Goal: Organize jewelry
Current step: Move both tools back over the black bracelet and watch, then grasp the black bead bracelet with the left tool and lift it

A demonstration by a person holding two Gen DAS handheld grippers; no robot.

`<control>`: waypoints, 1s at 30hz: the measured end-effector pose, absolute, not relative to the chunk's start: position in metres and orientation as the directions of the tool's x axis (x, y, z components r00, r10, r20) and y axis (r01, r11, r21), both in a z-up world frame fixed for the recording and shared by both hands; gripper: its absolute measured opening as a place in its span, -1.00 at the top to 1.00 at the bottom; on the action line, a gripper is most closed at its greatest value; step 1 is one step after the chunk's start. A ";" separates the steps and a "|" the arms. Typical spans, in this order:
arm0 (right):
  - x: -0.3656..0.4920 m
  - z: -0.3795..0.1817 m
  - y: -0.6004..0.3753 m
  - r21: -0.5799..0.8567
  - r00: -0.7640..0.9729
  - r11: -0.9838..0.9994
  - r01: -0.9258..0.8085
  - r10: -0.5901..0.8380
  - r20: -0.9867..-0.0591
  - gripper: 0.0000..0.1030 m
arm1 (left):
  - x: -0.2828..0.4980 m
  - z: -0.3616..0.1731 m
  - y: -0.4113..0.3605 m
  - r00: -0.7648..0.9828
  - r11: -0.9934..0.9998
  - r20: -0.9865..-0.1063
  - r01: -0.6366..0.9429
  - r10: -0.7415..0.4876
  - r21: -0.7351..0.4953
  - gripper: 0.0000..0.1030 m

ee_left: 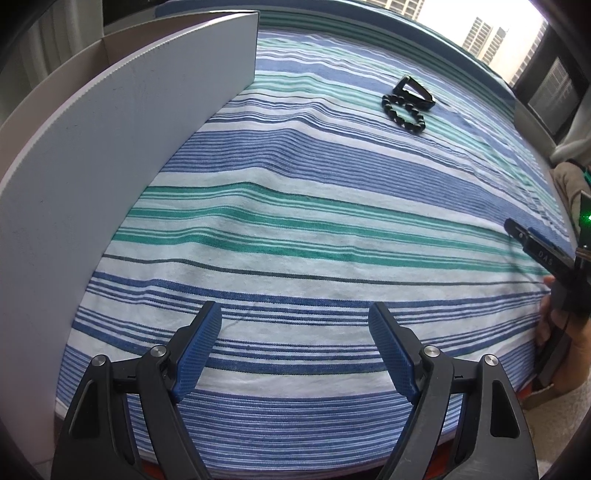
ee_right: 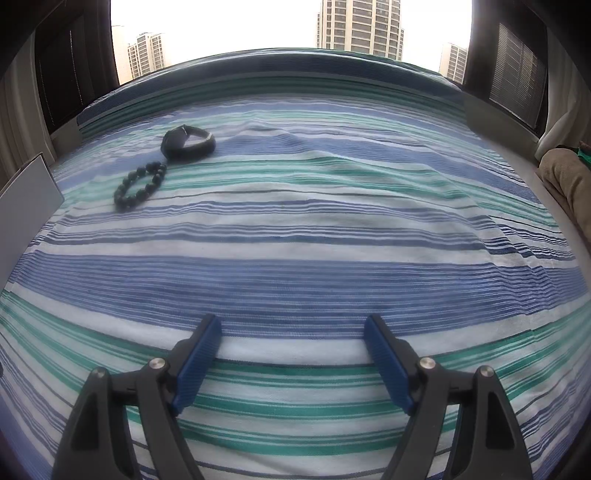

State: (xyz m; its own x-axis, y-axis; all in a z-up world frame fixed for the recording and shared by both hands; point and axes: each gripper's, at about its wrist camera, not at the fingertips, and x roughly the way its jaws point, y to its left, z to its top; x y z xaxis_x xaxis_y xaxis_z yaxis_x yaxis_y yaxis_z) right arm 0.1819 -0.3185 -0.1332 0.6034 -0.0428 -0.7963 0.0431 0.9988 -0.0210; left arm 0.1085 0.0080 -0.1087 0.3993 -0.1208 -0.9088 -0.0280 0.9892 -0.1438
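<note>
Nothing is organized yet: your left gripper (ee_left: pixel 295 325) and right gripper (ee_right: pixel 291 336) hang spread and empty, while the beaded bracelet (ee_right: pixel 142 182) and watch (ee_right: pixel 188 144) lie touching on the striped cloth (ee_right: pixel 295 273), well apart from the grey box (ee_left: pixel 110 155).

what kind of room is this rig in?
Probably a bedroom in a high-rise flat: a striped bedspread covers the whole work surface, curtains frame the window, and tall apartment towers stand outside. A beaded bracelet lies on the cloth.
</note>
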 end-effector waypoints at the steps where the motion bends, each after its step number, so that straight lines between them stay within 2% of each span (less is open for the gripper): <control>1: 0.182 -0.133 -0.318 -0.021 0.603 0.999 0.043 -0.043 -0.796 -0.58 | 0.109 -0.109 0.008 0.399 0.989 -0.909 -0.027 -0.120 -0.143 -0.61; 14: 0.182 -0.133 -0.318 -0.020 0.603 0.999 0.043 -0.042 -0.797 -0.58 | 0.128 -0.095 -0.003 0.408 0.992 -0.906 0.009 -0.116 -0.123 -0.61; 18: 0.182 -0.133 -0.318 -0.021 0.603 0.999 0.043 -0.042 -0.797 -0.58 | 0.154 -0.068 -0.016 0.453 0.990 -0.880 0.052 -0.142 -0.133 -0.63; 20: 0.182 -0.133 -0.318 -0.020 0.603 0.999 0.043 -0.042 -0.797 -0.58 | 0.172 -0.056 -0.024 0.472 0.987 -0.867 0.076 -0.164 -0.145 -0.72; 22: 0.182 -0.133 -0.318 -0.020 0.603 0.999 0.043 -0.042 -0.797 -0.58 | 0.190 -0.049 -0.032 0.480 0.986 -0.861 0.084 -0.166 -0.143 -0.73; 30: 0.183 -0.133 -0.318 -0.020 0.603 0.999 0.043 -0.042 -0.797 -0.58 | 0.245 -0.057 -0.050 0.443 0.984 -0.879 0.103 -0.177 -0.146 -0.73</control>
